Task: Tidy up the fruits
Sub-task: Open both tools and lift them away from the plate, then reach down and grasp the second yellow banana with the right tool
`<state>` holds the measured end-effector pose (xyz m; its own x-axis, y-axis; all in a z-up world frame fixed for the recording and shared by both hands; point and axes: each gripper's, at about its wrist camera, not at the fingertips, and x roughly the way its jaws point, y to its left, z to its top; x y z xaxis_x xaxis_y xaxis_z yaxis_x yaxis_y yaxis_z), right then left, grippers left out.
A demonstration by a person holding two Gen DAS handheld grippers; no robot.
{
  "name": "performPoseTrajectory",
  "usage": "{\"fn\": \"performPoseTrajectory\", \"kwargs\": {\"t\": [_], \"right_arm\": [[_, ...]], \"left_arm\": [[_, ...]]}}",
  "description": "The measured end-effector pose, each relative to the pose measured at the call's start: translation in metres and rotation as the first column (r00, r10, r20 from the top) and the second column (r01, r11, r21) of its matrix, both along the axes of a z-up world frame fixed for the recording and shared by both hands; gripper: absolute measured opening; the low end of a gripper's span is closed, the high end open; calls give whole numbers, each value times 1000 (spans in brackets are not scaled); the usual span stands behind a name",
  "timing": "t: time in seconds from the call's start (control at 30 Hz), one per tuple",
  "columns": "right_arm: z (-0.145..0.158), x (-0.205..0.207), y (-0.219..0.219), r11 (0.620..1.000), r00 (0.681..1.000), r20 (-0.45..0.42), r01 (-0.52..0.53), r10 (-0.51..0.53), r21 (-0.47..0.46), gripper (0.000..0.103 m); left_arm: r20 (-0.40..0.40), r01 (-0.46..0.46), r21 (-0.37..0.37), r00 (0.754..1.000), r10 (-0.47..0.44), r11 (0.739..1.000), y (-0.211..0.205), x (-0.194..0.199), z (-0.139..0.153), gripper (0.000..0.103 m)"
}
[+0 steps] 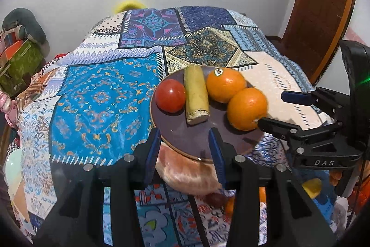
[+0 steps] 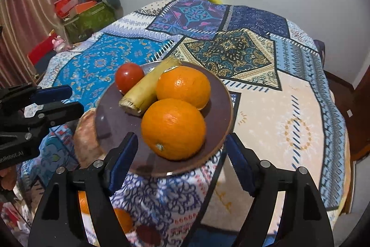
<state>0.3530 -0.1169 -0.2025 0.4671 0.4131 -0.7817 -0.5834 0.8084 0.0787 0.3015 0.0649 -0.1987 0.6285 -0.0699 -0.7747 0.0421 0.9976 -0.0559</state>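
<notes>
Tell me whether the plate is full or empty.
Partly full. The plate holds two oranges, a tomato and a pale yellow-green stalk; bare purple surface remains at its near-left part.

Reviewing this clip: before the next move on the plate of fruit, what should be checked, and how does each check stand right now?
1. Right gripper free of the near orange: ok; jaws stand wide on either side of it, pads not pressing.
2. Left gripper empty: ok; nothing between its fingers, which hang over the plate rim.
3. Fruit settled on the plate: ok; two oranges, a tomato and a yellowish stalk-like piece lie on it.
4. Plate seated flat: cannot tell; a pinkish bulge lies under its near edge.
5. Loose fruit still off the plate: not ok; orange pieces show below, near the cloth's edge.
</notes>
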Motion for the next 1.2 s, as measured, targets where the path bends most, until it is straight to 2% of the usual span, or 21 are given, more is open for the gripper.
{"fn": "performPoseTrajectory", "kwargs": {"t": [0.27,0.47,0.7,0.83,0.97,1.1,1.2], "right_arm": [[34,-39,-24,1000,999,53,3,-4,9,75],[38,-73,-35,1000,998,63,-4,5,-16,75],[15,-104,-39,999,1000,3,-31,31,-43,76],[-8,-113,-29,992,993,-64,-103,98,-72,76],[-24,-107,-19,986,985,-124,-133,121,-99,76],[-38,-97,-19,990,973,-197,-130,117,-57,75],[-42,-101,-17,988,971,-200,-146,132,-57,76]], "left_arm": [[36,-11,-3,999,11,1000,-4,-42,26,51],[53,-24,-4,998,24,1000,-3,-76,40,60],[34,-39,-9,999,39,999,2,-105,39,60],[6,-42,-13,999,42,999,3,-110,31,60],[-28,-49,-41,998,48,998,6,-111,21,60],[-49,-52,-37,998,50,998,8,-113,13,60],[-67,-57,-40,996,54,998,11,-113,7,60]]}}
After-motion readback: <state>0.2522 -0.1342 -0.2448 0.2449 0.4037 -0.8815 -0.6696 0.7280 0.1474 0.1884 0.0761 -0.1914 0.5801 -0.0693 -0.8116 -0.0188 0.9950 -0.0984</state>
